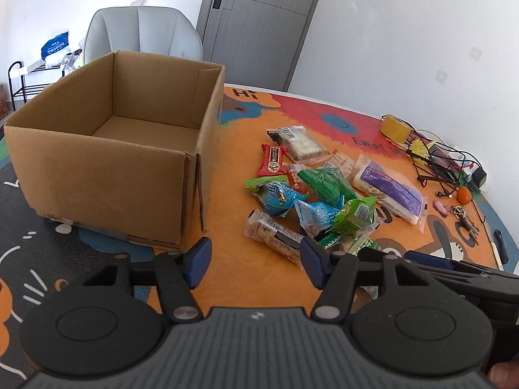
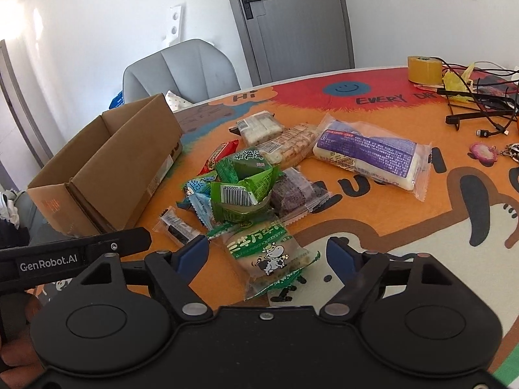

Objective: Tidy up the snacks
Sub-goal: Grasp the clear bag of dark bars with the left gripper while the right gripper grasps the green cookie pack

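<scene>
On the table's orange middle lies the snack pile (image 1: pixel 318 191): green, blue and red packets heaped together, a clear bar wrapper (image 1: pixel 275 236) at its near-left edge, a long purple-labelled pack (image 2: pixel 373 155) on its right side, pale biscuit packs (image 2: pixel 259 126) toward the far edge. A green cow-print packet (image 2: pixel 269 256) lies nearest the front, at the pile's near end.

Right gripper (image 2: pixel 267 257): jaws apart, straddling the cow packet; blue pads (image 2: pixel 191 256) stand clear of the wrapper on both sides, no contact seen.

Left gripper (image 1: pixel 253 261): jaws apart, nothing between them but bare mat; its right pad (image 1: pixel 313 256) sits just beside the bar wrapper's near end, contact cannot be told.

Box (image 1: pixel 113 149): open-topped cardboard, empty, upright on the table's left side, just left of the pile.

Far-right edge of the table (image 1: pixel 233 278): yellow tape roll (image 1: pixel 394 128), tangled black cables (image 1: pixel 438 165), a small orange fruit (image 1: pixel 464 194), keys (image 1: pixel 464 217). Grey chair (image 1: pixel 146 32) behind the box; grey door (image 1: pixel 259 22) beyond.
</scene>
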